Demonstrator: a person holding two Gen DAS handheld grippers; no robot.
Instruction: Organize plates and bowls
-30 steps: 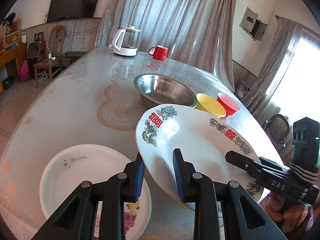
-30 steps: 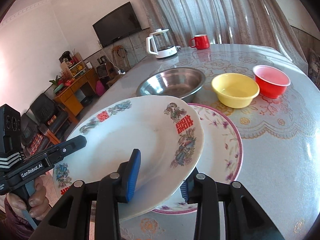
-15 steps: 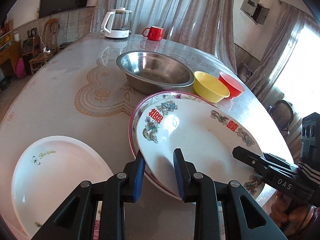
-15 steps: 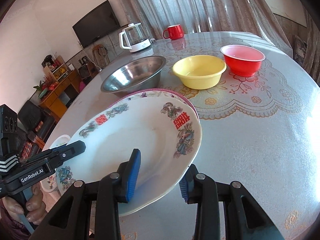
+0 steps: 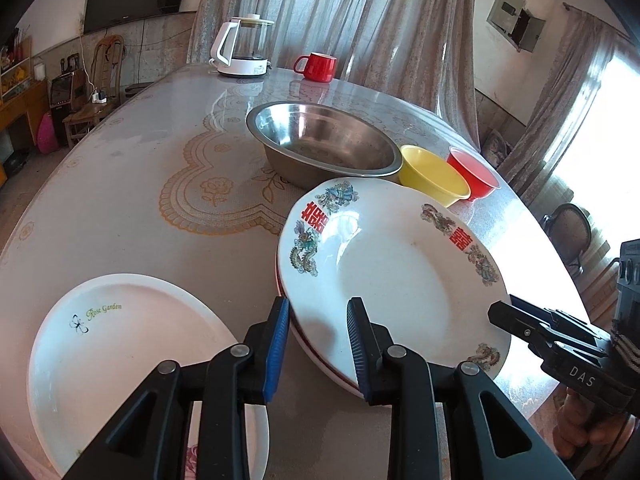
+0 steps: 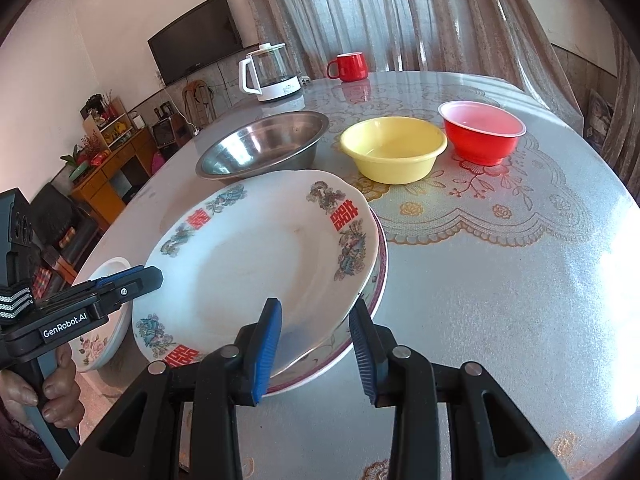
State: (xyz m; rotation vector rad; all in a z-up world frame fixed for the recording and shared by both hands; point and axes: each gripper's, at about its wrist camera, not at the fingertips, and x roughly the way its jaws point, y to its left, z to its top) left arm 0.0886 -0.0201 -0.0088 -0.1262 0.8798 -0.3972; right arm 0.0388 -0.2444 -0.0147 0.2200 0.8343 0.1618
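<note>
Left wrist view: both claws [image 5: 317,342] [image 6: 316,342] pinch the dragon plate [image 5: 394,276], which hides most of the purple-rimmed plate [image 6: 382,270] beneath.

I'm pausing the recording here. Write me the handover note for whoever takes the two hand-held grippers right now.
Left hand-held gripper: shut on the near-left rim of the dragon plate.
Right hand-held gripper: shut on the same plate's opposite rim.
The dragon plate sits over the purple-rimmed plate, apparently resting on it.
Rose Garden plate lies apart at the left, on another floral plate.
Steel bowl, yellow bowl and red bowl stand separately behind.
Done: dragon plate brought onto the stack.
Left: release both grips, stack the remaining plates, nest the bowls.
</note>
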